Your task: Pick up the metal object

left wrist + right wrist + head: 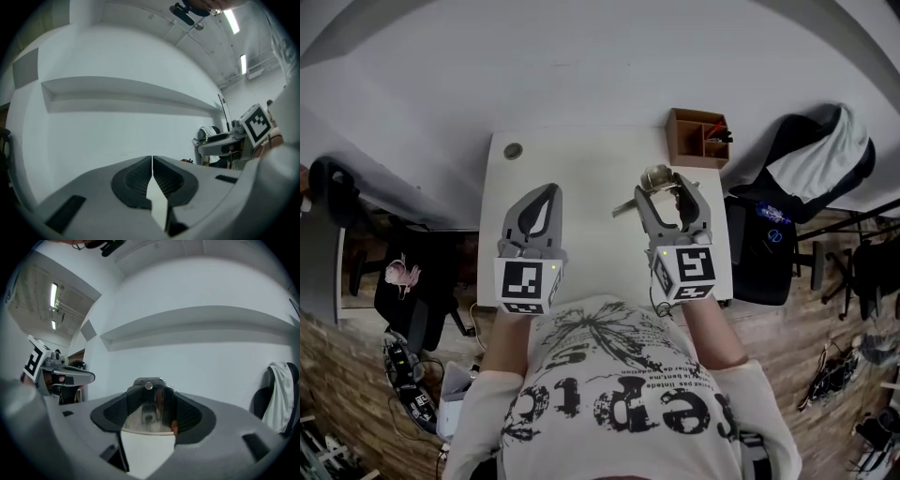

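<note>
Between the jaws of my right gripper (665, 187) the shiny metal object (149, 391) is clamped, held over the white table (581, 155). Off to its left, my left gripper (152, 163) has its jaws pressed together, holding nothing.

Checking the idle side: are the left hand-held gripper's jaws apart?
No, the left hand-held gripper shows its jaws pressed together, nothing between them.

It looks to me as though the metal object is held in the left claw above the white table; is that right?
Not quite: the metal object is held in the right claw, not the left, above the white table. The right gripper view shows it clamped between that claw's jaws; the left claw is shut on nothing.
</note>
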`<state>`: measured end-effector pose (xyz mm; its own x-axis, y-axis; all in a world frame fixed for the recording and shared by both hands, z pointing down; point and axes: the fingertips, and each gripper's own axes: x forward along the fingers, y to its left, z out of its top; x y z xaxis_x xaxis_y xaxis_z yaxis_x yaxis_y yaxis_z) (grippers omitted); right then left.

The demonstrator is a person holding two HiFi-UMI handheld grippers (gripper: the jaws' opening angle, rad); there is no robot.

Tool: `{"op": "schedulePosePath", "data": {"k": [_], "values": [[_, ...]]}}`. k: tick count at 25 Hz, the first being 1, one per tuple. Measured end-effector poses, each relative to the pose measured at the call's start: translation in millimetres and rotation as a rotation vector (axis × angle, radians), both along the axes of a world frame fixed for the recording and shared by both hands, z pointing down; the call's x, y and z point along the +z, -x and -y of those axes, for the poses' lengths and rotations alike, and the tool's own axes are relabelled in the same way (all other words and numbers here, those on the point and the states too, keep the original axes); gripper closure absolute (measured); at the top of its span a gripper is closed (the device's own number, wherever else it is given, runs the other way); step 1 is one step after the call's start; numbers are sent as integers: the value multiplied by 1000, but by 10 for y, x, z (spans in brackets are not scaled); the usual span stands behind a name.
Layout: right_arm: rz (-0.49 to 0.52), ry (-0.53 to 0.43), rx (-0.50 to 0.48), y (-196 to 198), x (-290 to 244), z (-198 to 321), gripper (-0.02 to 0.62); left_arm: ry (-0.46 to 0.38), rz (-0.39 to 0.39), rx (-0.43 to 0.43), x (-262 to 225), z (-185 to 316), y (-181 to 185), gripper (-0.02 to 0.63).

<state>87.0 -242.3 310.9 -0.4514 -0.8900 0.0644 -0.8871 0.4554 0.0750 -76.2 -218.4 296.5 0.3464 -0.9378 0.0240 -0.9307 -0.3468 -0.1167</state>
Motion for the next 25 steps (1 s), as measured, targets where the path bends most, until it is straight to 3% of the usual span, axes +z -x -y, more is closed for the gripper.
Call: {"op": "schedulePosePath", "data": {"k": [25], "values": [[19,50,-7,138,164,-43,316,40,-4,0,80,-97,86,595]]}}
